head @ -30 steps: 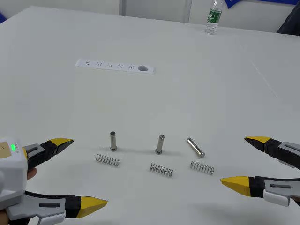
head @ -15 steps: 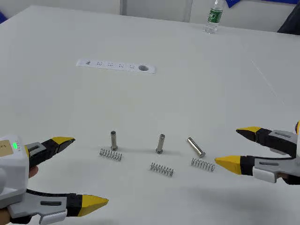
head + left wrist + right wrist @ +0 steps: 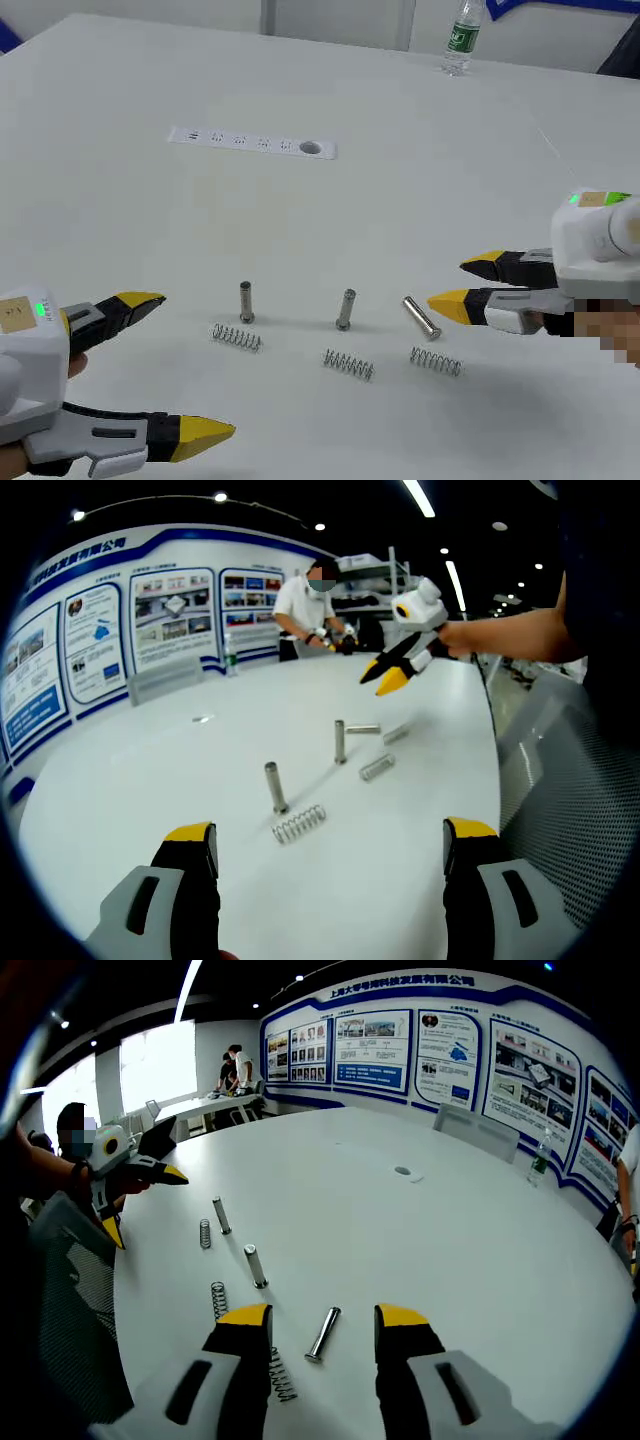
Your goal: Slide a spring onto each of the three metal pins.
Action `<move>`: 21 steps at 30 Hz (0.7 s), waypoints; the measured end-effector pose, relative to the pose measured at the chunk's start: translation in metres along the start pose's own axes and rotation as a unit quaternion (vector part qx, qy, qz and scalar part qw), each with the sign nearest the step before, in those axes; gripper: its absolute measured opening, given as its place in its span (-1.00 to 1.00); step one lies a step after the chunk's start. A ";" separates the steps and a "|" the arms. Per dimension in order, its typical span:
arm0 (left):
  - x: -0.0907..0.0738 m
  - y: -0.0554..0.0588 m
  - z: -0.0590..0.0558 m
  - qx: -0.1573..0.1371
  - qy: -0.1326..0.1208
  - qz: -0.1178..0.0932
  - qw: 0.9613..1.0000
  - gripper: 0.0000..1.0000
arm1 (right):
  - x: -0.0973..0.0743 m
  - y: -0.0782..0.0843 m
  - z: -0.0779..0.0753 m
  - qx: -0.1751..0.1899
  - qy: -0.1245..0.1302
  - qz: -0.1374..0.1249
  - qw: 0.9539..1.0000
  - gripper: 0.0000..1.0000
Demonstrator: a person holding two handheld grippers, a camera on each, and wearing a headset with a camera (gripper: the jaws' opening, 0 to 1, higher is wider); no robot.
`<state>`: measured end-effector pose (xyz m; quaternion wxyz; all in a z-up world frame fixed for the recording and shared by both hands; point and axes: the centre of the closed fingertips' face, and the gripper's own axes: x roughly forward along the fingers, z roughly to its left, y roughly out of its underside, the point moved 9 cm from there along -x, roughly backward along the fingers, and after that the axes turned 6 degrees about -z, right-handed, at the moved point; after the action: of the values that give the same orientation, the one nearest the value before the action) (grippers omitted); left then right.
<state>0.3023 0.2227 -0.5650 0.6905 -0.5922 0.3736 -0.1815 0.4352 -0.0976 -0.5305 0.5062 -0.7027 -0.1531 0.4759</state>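
The yellow-tipped right gripper, jaws spread and empty, hovered at centre right just beside the lying silver metal pin, its long axis slanting upper left to lower right, while the left gripper, likewise spread, hung well apart at lower left.

So: three pins, three springs, one power strip far left, one bottle far right, two grippers near.
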 end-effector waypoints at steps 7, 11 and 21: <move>0.000 0.001 -0.001 -0.001 0.002 0.003 1.000 0.90 | 0.022 0.004 -0.004 -0.001 0.007 0.053 0.999 -0.36; 0.000 0.002 -0.001 -0.001 0.003 0.005 1.000 0.88 | 0.031 0.005 -0.006 0.008 0.014 0.072 0.997 -0.43; 0.000 0.004 -0.002 -0.003 0.003 0.006 1.000 0.87 | 0.049 0.010 -0.004 0.016 0.026 0.124 0.992 -0.56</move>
<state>0.3000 0.2220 -0.5684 0.6887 -0.5914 0.3796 -0.1781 0.4601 -0.0705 -0.5641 0.4580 -0.7204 -0.0435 0.5190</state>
